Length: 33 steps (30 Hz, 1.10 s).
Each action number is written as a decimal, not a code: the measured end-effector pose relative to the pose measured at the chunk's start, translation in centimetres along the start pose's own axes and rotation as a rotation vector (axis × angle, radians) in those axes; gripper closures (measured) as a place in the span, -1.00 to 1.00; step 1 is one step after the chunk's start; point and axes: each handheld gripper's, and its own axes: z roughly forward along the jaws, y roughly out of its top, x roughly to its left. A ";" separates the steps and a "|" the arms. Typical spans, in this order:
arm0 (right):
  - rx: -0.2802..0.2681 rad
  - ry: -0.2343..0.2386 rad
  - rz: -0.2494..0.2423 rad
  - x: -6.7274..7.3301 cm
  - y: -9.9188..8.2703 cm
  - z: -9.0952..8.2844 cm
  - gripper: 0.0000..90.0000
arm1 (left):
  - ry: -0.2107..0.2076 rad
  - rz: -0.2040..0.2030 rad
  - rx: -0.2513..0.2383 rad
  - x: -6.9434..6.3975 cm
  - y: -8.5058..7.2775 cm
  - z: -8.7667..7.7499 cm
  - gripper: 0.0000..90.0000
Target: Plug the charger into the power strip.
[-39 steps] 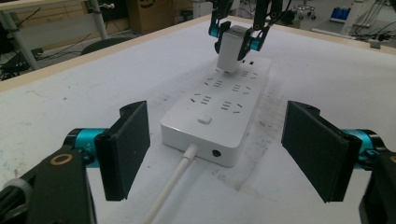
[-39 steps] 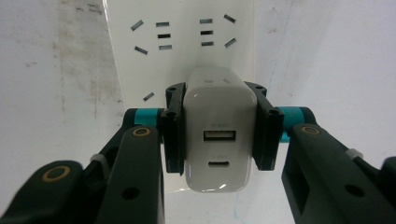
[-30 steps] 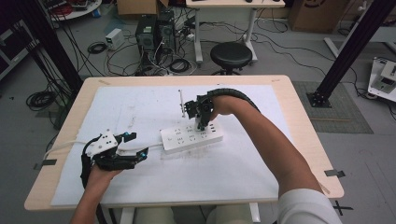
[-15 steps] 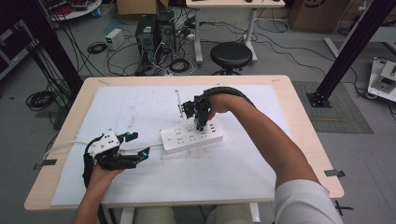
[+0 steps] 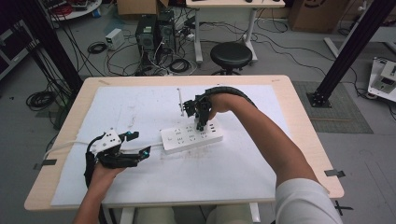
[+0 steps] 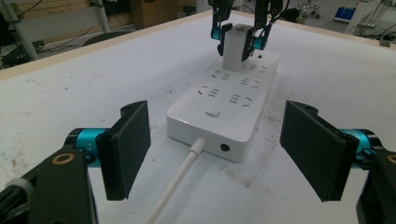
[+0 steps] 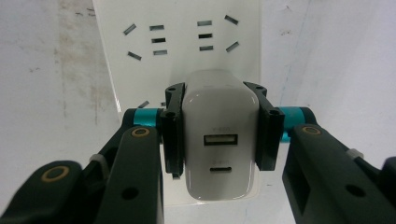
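- We see a white USB charger [image 7: 218, 140], a small hard plastic block with two ports on its top face, standing over the far end of the white power strip [image 5: 192, 136]. Whether its prongs are fully seated, we cannot tell.
- We judge the charger light and rigid, with smooth, somewhat slippery sides; the best hold is on the two flat opposite sides, squarely, so it doesn't twist.
- The right gripper [image 7: 218, 136] is closed on exactly those sides, pads flat against the shell, pointing straight down at the strip.
- We judge the strip stiff and fairly light; it could slide or lift when the charger is pushed or pulled, so it likely needs steadying.
- A white cord [image 6: 177, 179] leaves the strip's near end, beside a switch button [image 6: 212, 112].
- The left gripper [image 6: 217, 149] sits with jaws spread wide, holding nothing, near the cord end of the strip, not touching it.
- Everything rests on the white-covered desk [image 5: 233, 177].
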 end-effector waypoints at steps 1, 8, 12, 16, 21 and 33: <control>-0.014 -0.002 0.025 0.0 -0.1 0.0 0.39 | -0.001 0.000 -0.002 0.0 0.0 -0.1 -0.45; -0.220 0.032 0.233 0.4 -2.9 0.1 0.05 | -0.001 0.000 -0.004 -0.1 0.1 -0.2 -0.46; -0.301 0.023 0.326 0.7 -4.6 -0.3 -0.28 | -0.003 0.002 -0.007 -0.3 0.2 0.0 -0.45; -0.391 -0.027 0.413 1.0 -6.0 -1.0 -0.46 | -0.005 0.003 -0.009 -0.5 0.3 0.1 -0.46; -0.460 -0.071 0.496 1.8 -7.0 -1.8 -0.53 | -0.009 0.007 -0.008 -0.7 0.3 0.2 -0.45; -0.640 -0.125 0.627 4.5 -11.7 -2.9 -0.75 | -0.011 0.003 -0.020 -0.9 0.3 0.3 -0.45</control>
